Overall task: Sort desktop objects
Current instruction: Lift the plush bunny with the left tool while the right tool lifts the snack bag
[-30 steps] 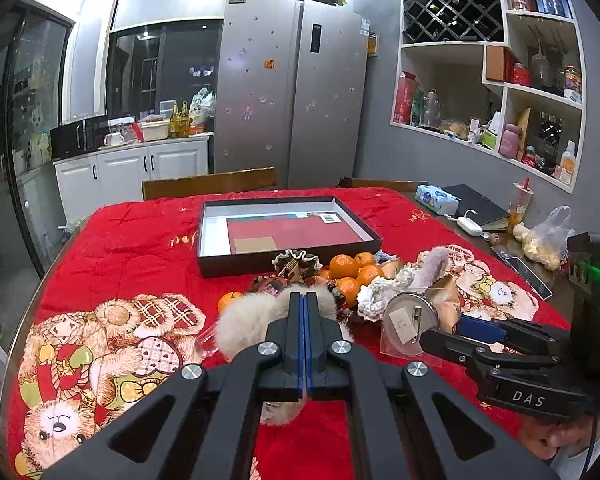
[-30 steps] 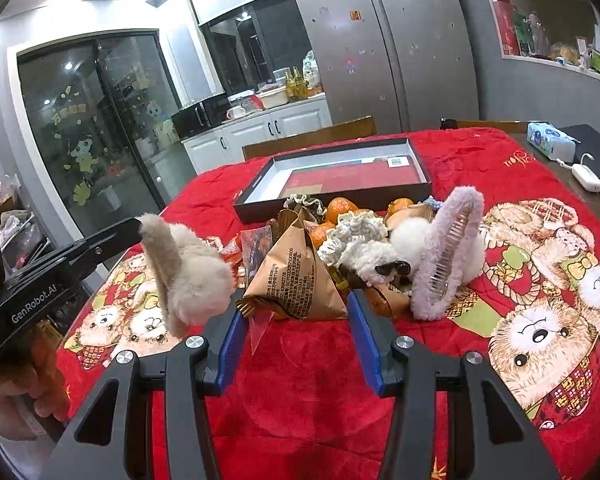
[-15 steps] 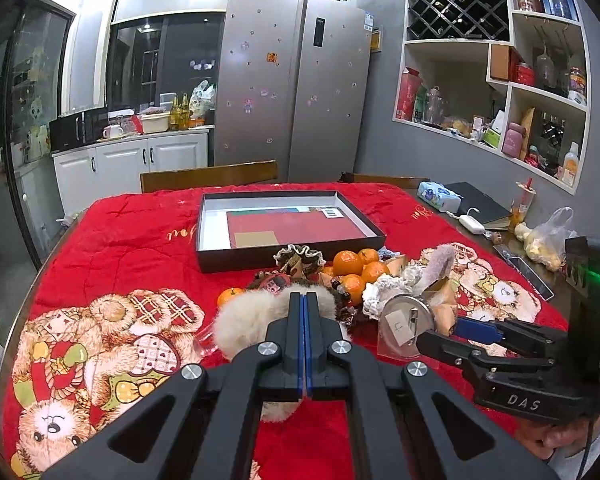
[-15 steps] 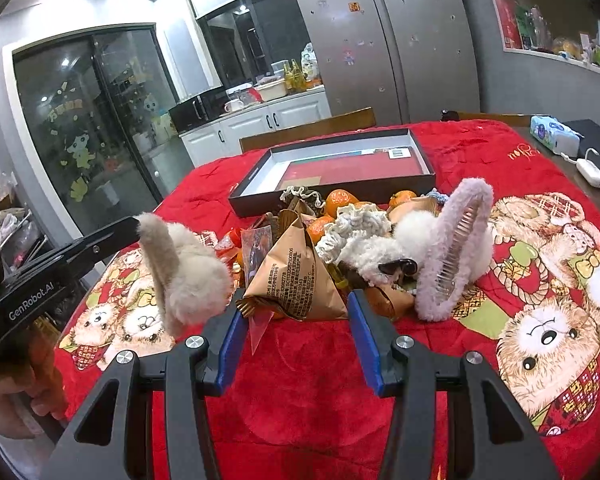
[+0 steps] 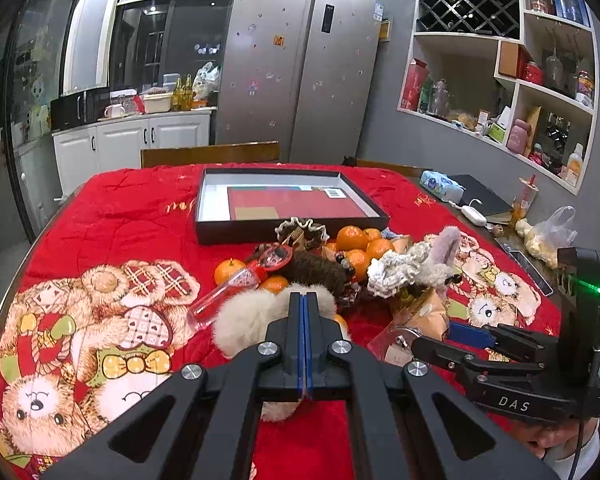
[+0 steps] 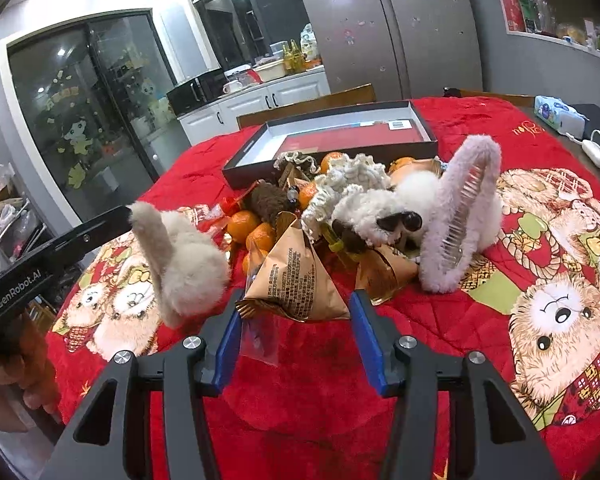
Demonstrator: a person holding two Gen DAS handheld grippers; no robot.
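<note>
Between the right gripper's (image 6: 296, 316) 2 parted, empty fingers (image 6: 366, 340), brown pyramid packet (image 6: 298, 280), untouched.

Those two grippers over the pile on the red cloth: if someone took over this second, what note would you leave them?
Left gripper: shut, its jaws pinching a beige fluffy hair clip.
Right gripper: open, jaws either side of a brown triangular packet, not gripping yet.
Black tray: behind the pile, holds none of the pile's things.
Pile: oranges, pink fluffy clip, other packets, all unsorted.
Left to do: practically everything.
</note>
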